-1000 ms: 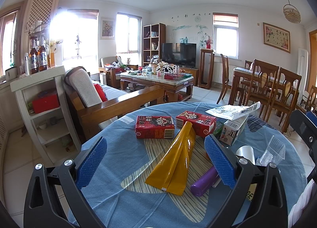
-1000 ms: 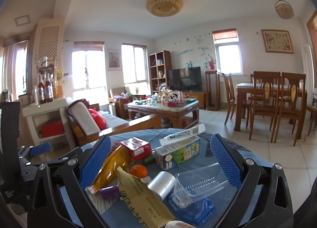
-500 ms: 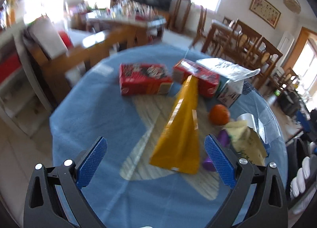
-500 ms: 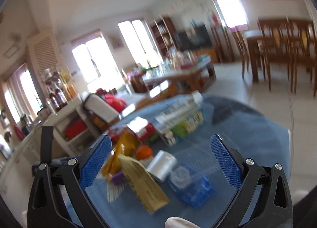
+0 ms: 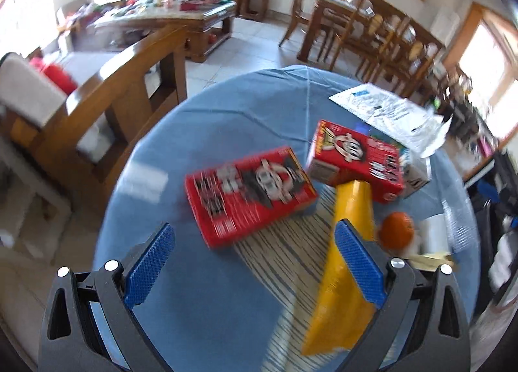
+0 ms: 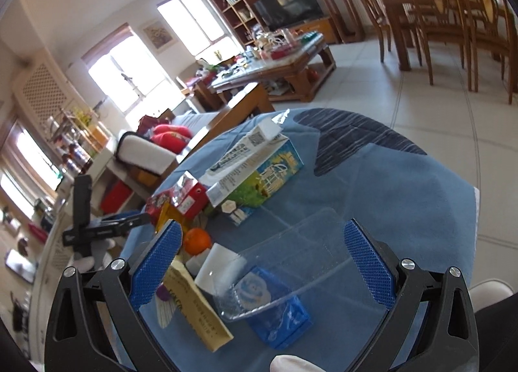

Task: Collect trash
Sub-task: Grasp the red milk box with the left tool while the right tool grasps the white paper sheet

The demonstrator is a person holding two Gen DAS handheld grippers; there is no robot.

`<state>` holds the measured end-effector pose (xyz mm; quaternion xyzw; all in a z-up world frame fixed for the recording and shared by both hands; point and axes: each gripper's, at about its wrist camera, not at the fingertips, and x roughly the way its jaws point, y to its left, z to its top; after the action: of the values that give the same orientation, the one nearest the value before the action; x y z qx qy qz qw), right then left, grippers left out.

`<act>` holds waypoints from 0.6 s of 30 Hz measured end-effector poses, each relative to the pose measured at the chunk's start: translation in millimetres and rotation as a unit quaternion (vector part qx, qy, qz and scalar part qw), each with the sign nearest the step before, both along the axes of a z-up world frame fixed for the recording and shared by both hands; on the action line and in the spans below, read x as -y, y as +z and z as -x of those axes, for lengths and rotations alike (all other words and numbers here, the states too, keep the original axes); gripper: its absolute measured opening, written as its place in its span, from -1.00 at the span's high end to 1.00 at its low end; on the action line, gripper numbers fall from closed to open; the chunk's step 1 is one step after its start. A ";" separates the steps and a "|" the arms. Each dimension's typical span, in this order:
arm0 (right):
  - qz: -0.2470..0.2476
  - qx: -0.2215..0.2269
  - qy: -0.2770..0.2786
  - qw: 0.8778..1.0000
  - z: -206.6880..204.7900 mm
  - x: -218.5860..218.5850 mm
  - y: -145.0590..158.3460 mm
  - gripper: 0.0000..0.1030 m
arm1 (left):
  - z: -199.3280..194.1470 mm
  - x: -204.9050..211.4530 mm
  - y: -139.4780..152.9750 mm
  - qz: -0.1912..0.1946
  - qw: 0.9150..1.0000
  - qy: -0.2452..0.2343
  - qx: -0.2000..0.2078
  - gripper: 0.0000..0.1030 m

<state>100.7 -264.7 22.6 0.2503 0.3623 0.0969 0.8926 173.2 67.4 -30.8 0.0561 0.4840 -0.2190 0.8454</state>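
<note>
Trash spread over my blue-clothed bench (image 5: 207, 132): red box (image 5: 249, 195) ahead of left gripper (image 5: 255, 262), jaws wide, empty; lettering too blurred to read. Yellow bag (image 5: 343, 281) behind its right finger. Right gripper (image 6: 262, 270) also spread, empty, above clear tray (image 6: 291, 262). Orange (image 6: 197, 240) near; carton (image 6: 259, 178) print unreadable.

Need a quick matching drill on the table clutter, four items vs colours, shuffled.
Items:
1. flat box nearest the left gripper
2. long pouch
3. round fruit
4. tablecloth

Colours:
A. blue
B. orange
C. red
D. yellow

Pairs: 1-C, 2-D, 3-B, 4-A
</note>
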 end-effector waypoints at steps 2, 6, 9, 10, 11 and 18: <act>-0.018 -0.002 0.007 1.000 -8.1 1.3 0.6 -0.92 | -9.8 6.6 -5.3 -0.029 0.999 -0.030 0.009 -0.90; -0.054 -0.004 0.019 0.998 -32.5 4.5 6.2 -0.92 | -19.0 21.3 -13.5 -0.073 0.993 -0.089 0.016 -0.90; -0.079 -0.013 0.026 0.996 -55.4 3.9 9.3 -0.92 | -27.1 27.8 -20.6 -0.100 0.988 -0.116 0.020 -0.90; -0.091 -0.020 0.026 0.995 -65.8 3.6 8.7 -0.92 | -24.3 29.9 -21.0 -0.114 0.985 -0.127 0.033 -0.90; -0.098 -0.024 0.024 0.995 -72.3 5.2 8.2 -0.91 | -26.8 28.7 -23.2 -0.122 0.983 -0.133 0.038 -0.90; -0.140 -0.073 0.001 0.987 -119.4 14.9 -9.1 -0.44 | -22.2 33.4 -20.0 -0.116 0.976 -0.170 0.070 -0.89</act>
<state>220.1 -279.6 13.5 0.3787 0.4096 0.1290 0.8198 195.4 34.0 -50.8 0.2505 0.4291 -0.2978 0.8151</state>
